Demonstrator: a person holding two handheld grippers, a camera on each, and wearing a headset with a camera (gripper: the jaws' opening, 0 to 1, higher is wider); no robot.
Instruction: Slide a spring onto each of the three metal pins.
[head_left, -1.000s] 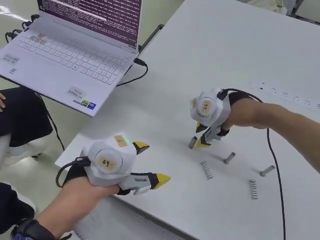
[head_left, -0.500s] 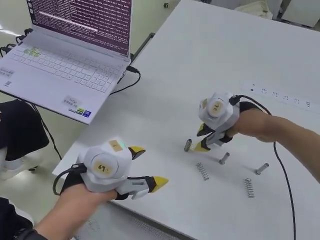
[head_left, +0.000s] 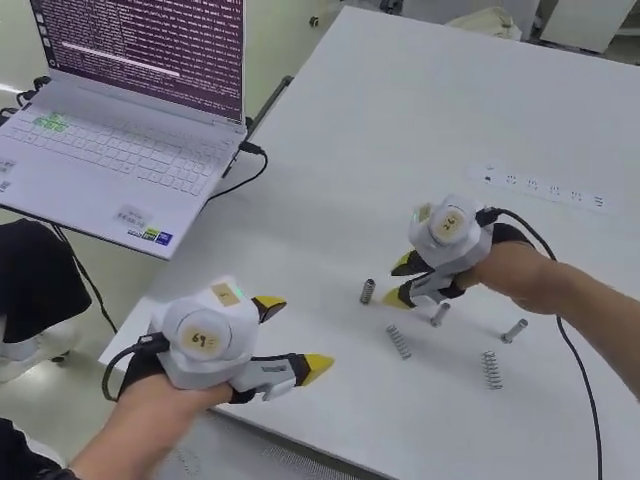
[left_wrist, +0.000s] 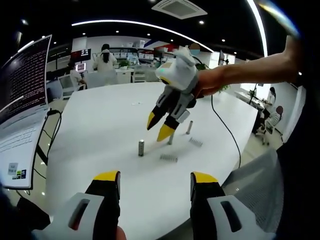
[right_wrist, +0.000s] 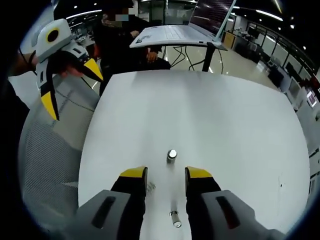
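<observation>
White table (head_left: 400, 120) carries the parts, with a laptop (head_left: 110, 150) off to my left. My left hand-held gripper (head_left: 295, 335) and right hand-held gripper (head_left: 396, 283) both gape, empty. The right one half-hides one pin (head_left: 440, 316); an upright pin (head_left: 367, 291) and two springs (head_left: 398, 341) sit near.

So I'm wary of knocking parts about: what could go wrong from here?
1. The upright pin stands free just off the open right gripper; a small nudge could tip it.
2. The spring below that gripper lies loose and flat on the table; a skewed pinch might flick it away.
3. The right gripper's cable passes close to the outer pin and could drag it.
</observation>
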